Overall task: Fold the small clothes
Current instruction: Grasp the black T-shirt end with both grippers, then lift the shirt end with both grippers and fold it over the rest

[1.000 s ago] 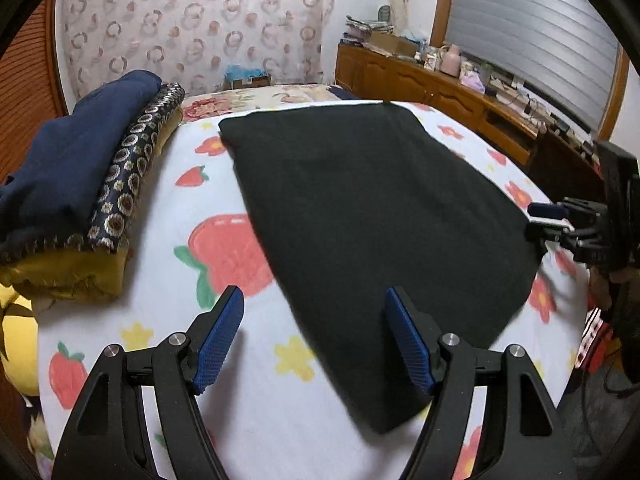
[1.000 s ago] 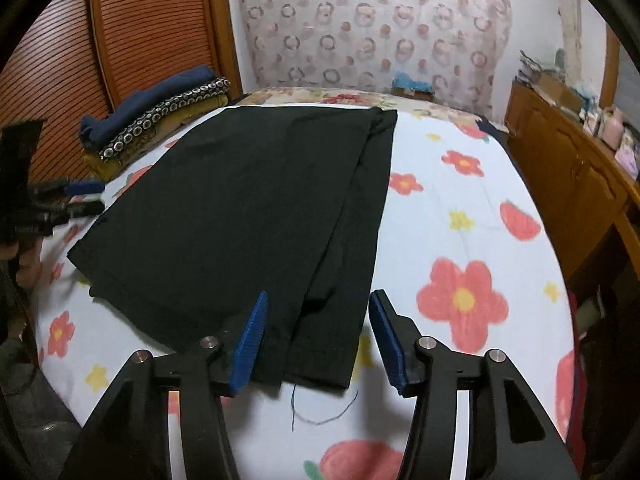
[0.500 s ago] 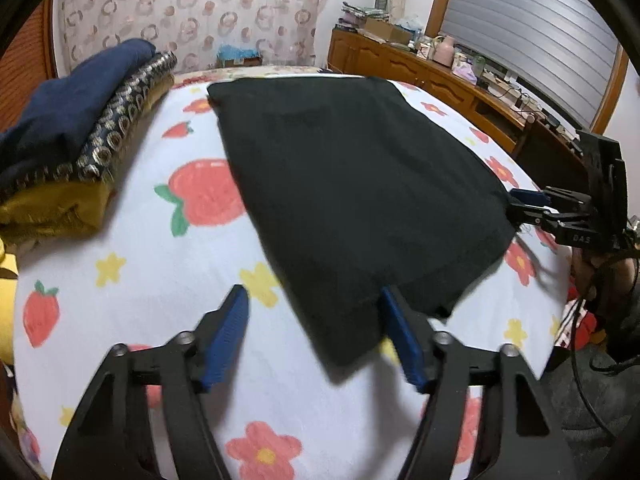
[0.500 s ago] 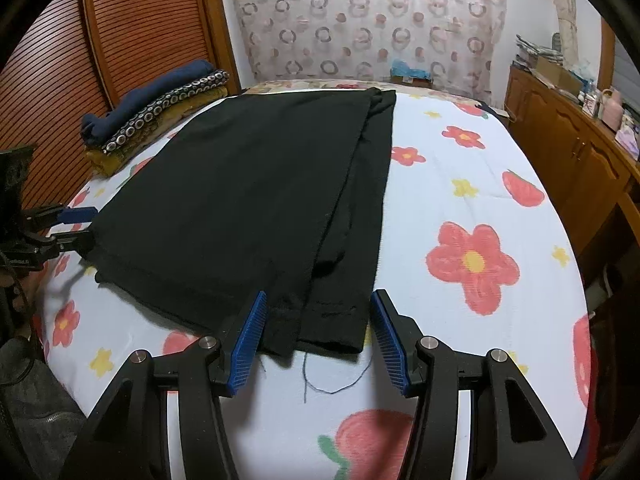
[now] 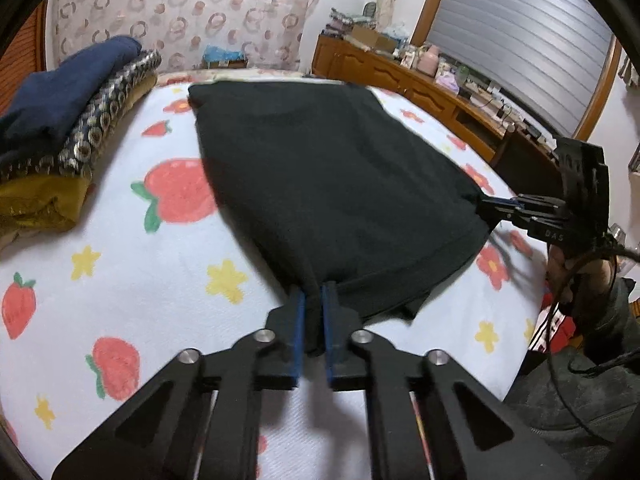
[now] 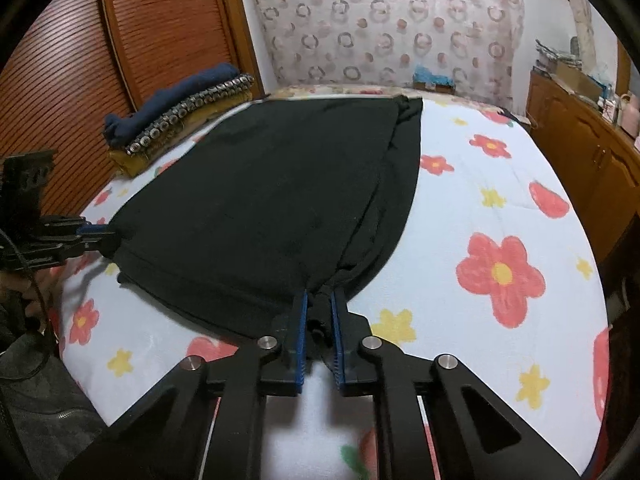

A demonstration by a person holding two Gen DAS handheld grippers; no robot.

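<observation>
Pinching both near corners of the black garment (image 5: 332, 184) now: my left gripper (image 5: 314, 320) is clamped on the hem corner toward the folded stack (image 5: 68, 128), right gripper (image 6: 320, 320) clamped on the other corner w/ bunched layers between its pads. Garment lies flat on the flower-print bedspread (image 6: 500, 240), near hem slightly lifted. Bare bedspread shows on both long sides of the garment; wooden cabinets (image 5: 420, 80) sit beyond its right edge.
</observation>
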